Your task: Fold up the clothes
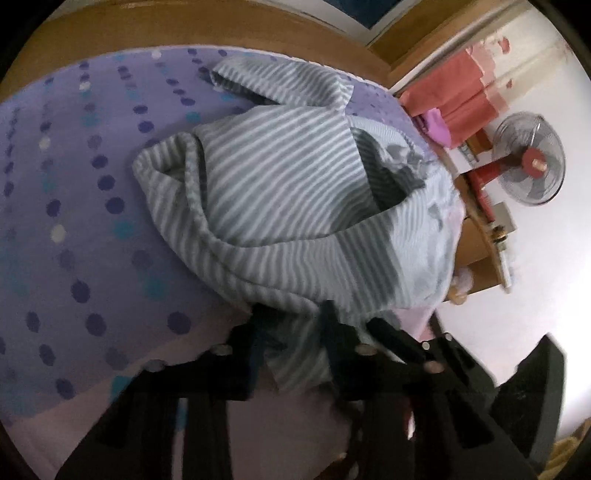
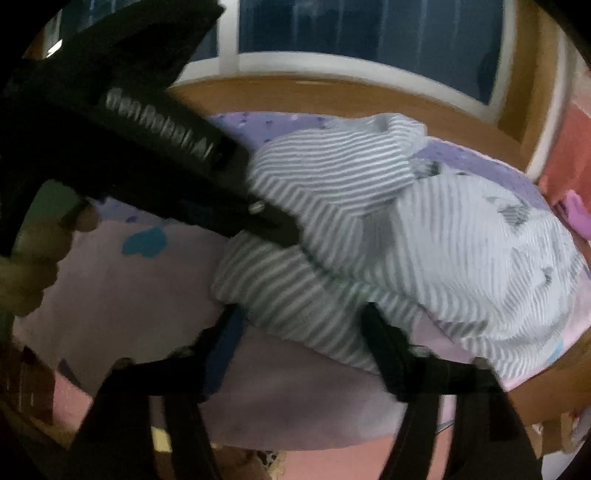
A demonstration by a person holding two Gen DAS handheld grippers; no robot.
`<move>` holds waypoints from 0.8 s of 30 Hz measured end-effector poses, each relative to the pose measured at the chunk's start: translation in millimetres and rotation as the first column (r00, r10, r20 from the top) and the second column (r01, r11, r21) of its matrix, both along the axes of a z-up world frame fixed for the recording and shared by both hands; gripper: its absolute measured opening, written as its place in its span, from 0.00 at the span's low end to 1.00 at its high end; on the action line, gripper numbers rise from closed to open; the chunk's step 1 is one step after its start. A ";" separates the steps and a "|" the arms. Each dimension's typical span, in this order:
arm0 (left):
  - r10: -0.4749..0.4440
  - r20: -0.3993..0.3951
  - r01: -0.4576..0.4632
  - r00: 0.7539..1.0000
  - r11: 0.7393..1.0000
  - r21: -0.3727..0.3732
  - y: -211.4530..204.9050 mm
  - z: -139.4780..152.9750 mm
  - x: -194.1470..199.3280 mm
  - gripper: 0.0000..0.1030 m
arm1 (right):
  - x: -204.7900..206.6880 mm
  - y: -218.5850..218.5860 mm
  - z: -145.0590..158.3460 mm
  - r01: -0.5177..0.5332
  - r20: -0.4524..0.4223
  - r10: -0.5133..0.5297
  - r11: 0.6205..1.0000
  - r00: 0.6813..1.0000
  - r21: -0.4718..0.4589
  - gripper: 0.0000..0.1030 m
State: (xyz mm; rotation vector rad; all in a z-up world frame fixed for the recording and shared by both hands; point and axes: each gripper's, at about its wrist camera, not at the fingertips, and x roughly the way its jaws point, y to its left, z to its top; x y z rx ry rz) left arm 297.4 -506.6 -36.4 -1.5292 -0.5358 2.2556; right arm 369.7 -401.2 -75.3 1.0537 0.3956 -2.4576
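Note:
A grey-and-white striped garment [image 1: 280, 177] lies crumpled on a bed with a purple dotted sheet [image 1: 74, 184]. In the left wrist view my left gripper [image 1: 293, 314] is at the garment's near edge, its jaws close together with a fold of striped cloth pinched between them. The right wrist view shows the same garment [image 2: 443, 236] bunched up, with the left gripper [image 2: 291, 236] reaching in from the upper left onto it. My right gripper [image 2: 301, 314] straddles the near striped fold. Cloth fills the gap between its fingers and touches both.
A wooden bed frame [image 1: 184, 22] runs round the far side of the mattress. A standing fan [image 1: 528, 158] and an orange-red cloth [image 1: 450, 99] are beyond the bed's right edge. A hand [image 2: 33, 254] holds the left gripper. A window [image 2: 369, 29] is behind the bed.

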 end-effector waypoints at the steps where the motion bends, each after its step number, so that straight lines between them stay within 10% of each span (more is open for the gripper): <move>1: -0.006 -0.012 0.006 1.000 1.000 -0.002 -0.9 3.1 3.4 0.13 | -0.6 -0.1 2.4 0.006 0.005 -0.006 1.000 1.000 -0.012 0.28; 12: -0.061 -0.220 0.058 0.974 0.998 -0.019 -50.1 80.0 75.6 0.06 | 67.3 -49.1 67.7 -0.177 -0.012 0.179 0.963 0.984 -0.205 0.13; 24: -0.058 -0.239 0.038 0.969 0.995 -0.089 -177.1 80.1 168.1 0.06 | 150.4 -184.4 77.1 -0.273 -0.035 0.273 0.928 0.961 -0.252 0.13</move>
